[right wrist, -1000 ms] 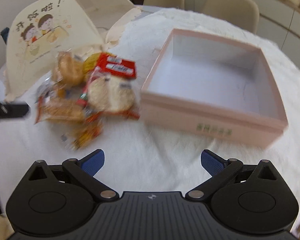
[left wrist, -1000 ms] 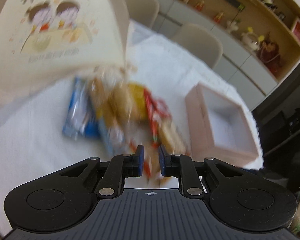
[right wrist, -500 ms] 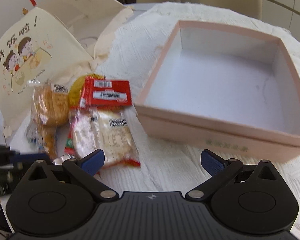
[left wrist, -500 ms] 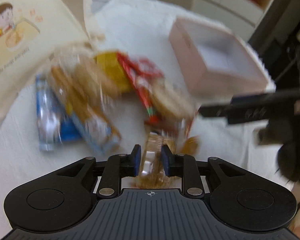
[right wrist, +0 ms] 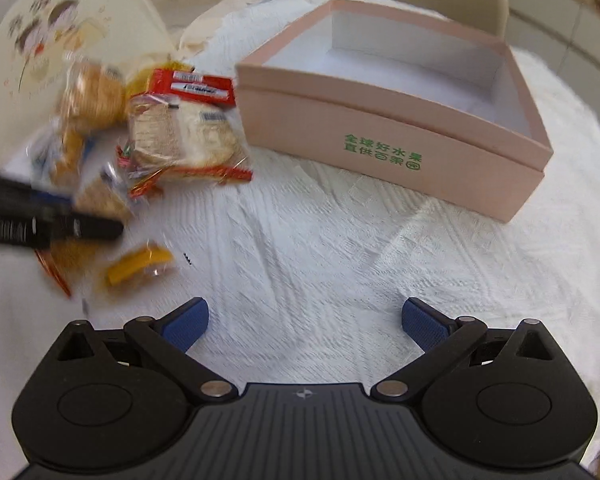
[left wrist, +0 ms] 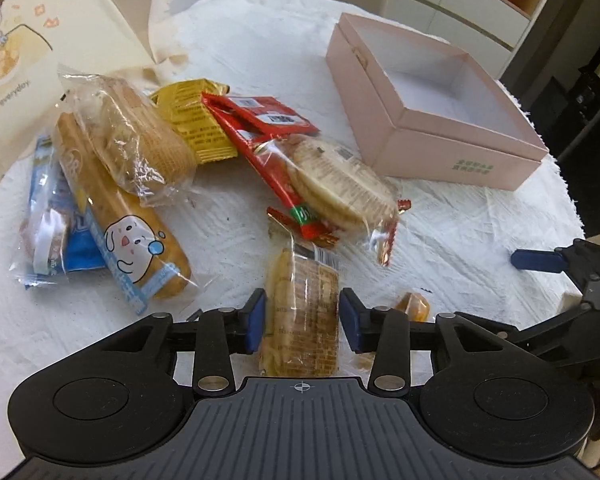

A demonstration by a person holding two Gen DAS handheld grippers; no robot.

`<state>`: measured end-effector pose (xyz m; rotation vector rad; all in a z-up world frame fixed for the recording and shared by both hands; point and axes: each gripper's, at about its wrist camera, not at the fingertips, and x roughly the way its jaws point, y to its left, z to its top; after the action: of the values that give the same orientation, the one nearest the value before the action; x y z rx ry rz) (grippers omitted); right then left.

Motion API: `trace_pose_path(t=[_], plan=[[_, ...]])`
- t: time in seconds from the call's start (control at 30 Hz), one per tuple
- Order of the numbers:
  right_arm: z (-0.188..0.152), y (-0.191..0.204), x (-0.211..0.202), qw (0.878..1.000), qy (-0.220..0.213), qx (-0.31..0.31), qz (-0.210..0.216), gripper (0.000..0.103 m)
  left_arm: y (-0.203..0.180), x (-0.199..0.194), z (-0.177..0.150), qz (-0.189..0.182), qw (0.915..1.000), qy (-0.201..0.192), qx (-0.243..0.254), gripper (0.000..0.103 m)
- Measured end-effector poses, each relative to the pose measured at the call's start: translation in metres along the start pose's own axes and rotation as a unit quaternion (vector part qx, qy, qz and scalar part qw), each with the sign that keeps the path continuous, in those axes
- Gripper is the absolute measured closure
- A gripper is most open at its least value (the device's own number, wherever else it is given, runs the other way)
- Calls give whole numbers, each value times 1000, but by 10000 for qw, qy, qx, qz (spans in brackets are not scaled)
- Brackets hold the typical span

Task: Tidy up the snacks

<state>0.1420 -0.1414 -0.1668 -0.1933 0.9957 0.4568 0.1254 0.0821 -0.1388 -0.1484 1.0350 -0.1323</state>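
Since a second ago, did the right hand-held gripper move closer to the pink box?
Yes. In the right wrist view, the pink box now looks bigger and seen more from the side, so the right hand-held gripper has come lower and closer to it, jaws wide open and empty.

A round table covered by a white textured cloth (left wrist: 240, 40) carries everything. Toward one side sits an open pink box (left wrist: 440, 136) with green lettering on its wall. Beside it sprawls a loose heap of snack packets (left wrist: 204, 152): a long bread stick in a cartoon wrapper (left wrist: 120, 220), a clear pack of round crackers (left wrist: 340, 188), and a small orange sweet (right wrist: 140, 264) lying apart.
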Motion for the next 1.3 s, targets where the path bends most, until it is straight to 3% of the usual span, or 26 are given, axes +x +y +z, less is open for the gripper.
trace_pose_path(t=[0.23,0.33,0.47,0.63,0.77,0.83,0.9,1.0,1.13,1.3], plan=[[-8,-1,-6,9998,-175,23,-50,0,23,-38,-30,-107,9954,-379,-873,69],[0,6,-20,9991,-274,-160,276,6,27,-52,-39,-129,9931,-478,-1059,70],[10,35,-24,9959,-523,-369,640,7,31,-50,-43,-86,9918,-478,-1182,70],[13,66,-5,9936,-405,-608,865,23,31,-30,-35,-162,9912,-390,-1259,69],[12,80,-12,9906,-437,-904,933,71,25,-17,-29,-148,9931,-300,-1123,69],[10,73,-23,9915,-495,-828,878,84,18,-13,-26,-27,9948,-334,-958,69],[7,59,-33,9931,-504,-687,803,90,11,-10,-23,70,9962,-345,-792,69],[1,28,-43,9959,-365,-271,782,91,4,-9,-22,200,9971,-281,-674,75],[-10,-3,-55,9966,-242,77,783,92,0,-22,-27,-236,9959,-250,-836,78],[-28,-24,-69,9975,-344,-79,607,92,-23,-39,-39,-849,9931,-140,-798,78]])
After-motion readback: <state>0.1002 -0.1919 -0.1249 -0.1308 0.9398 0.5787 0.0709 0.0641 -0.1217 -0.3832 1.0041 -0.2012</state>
